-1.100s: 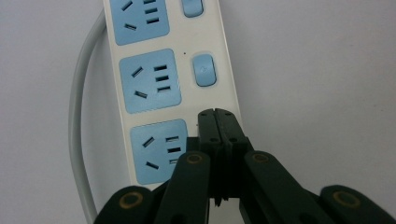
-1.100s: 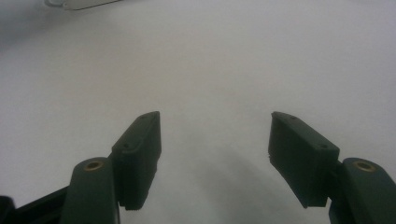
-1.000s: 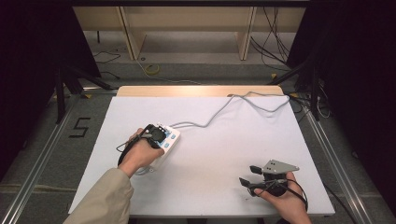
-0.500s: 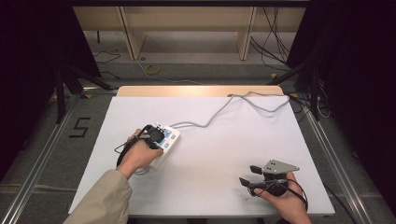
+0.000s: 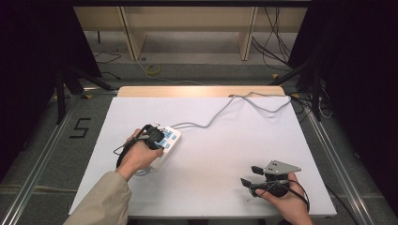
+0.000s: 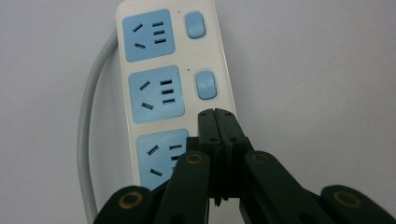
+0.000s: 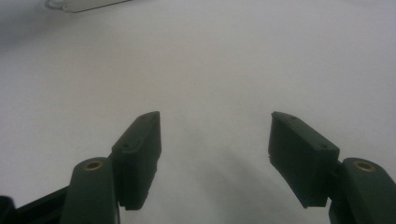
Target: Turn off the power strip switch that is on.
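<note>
The left gripper (image 6: 216, 114) has its jaws pressed flat together with nothing between them. Their joined tips sit over the near right edge of the power strip (image 6: 159, 70), just below the second switch (image 6: 205, 85) and beside the third blue socket (image 6: 161, 156); whether the tips actually touch the casing cannot be told. Two more blue sockets (image 6: 148, 35) lie farther along the strip, each with its own blue switch on the right, the first switch (image 6: 194, 24) near the far end. A grey cord (image 6: 88, 126) runs down the strip's left side.

In the high view the left gripper (image 5: 157, 136) lies on top of the strip (image 5: 170, 143), held by the left hand (image 5: 140, 157), whose tan sleeve (image 5: 101, 204) comes in from the bottom. The strip rests on the white table (image 5: 211, 164), left of the middle, angled toward the far right. Its cord (image 5: 225, 110) snakes across the sheet to the far edge and off it.

The right gripper (image 7: 215, 154) has its jaws spread wide, empty, with bare white surface between and beyond them. In the high view it (image 5: 251, 176) rests low at the near right of the table, well apart from the strip, jaws pointing left, its grey plate (image 5: 280, 167) on top, held by the right hand (image 5: 284, 199).
</note>
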The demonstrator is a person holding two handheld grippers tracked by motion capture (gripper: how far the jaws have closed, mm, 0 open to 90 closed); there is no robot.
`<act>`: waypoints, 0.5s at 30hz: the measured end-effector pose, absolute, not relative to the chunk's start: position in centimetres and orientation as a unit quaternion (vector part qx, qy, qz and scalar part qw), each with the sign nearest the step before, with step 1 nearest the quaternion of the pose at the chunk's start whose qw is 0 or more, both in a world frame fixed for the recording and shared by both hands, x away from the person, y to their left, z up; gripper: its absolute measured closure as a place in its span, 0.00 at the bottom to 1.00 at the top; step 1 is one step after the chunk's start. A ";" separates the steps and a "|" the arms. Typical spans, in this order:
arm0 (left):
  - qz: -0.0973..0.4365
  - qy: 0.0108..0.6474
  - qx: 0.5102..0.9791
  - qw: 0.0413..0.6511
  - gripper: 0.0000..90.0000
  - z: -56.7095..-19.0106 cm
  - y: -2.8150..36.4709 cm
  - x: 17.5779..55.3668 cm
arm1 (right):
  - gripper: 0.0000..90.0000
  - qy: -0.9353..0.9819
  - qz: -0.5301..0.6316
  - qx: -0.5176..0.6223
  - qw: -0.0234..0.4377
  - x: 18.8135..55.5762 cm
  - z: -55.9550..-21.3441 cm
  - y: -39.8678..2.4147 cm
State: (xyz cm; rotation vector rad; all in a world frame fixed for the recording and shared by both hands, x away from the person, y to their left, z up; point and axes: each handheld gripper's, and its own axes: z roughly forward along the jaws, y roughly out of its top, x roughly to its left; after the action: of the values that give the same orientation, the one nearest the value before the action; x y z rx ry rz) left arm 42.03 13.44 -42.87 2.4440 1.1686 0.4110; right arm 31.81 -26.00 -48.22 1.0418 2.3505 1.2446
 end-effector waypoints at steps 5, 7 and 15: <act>0.154 0.413 0.873 0.211 1.00 -42.6 13.4 41.8 | 0.39 0.815 0.431 0.361 0.142 31.8 -48.2 -26.0; 0.157 0.410 0.872 0.217 1.00 -42.6 13.4 41.7 | 0.39 0.815 0.431 0.361 0.142 31.8 -48.2 -26.0; 0.166 0.403 0.866 0.244 1.00 -42.5 13.6 41.2 | 0.39 0.814 0.432 0.360 0.142 31.8 -48.2 -26.0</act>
State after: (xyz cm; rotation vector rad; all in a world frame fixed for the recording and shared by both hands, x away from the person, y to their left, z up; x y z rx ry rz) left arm 41.24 13.59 -42.48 2.3644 1.1016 0.4542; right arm 31.80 -26.02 -48.22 1.0398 2.3495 1.2467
